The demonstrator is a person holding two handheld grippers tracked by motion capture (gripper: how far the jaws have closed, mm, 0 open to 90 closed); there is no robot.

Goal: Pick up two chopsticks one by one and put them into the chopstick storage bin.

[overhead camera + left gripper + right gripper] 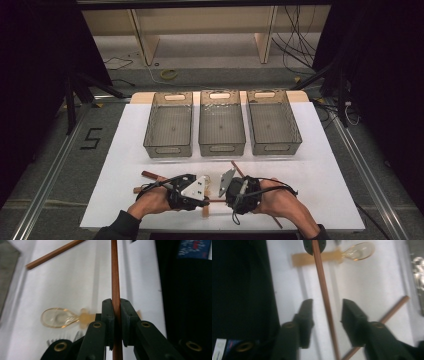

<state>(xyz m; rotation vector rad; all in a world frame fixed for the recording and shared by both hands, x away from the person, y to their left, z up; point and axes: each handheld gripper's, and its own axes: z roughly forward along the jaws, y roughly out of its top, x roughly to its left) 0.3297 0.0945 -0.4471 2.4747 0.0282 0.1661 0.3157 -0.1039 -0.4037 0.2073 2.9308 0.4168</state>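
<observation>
3 empty bins (221,125) stand behind the left claw (206,189) and right claw (223,186), which face each other.

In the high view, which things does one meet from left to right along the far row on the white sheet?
Left bin → middle bin → right bin, three clear bins side by side on the white sheet.

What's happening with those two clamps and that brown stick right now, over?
Left gripper shut on the brown stick. Right gripper open, stick between its jaws, untouched. Clear spoon on the white table just beside; second stick nearby.
</observation>
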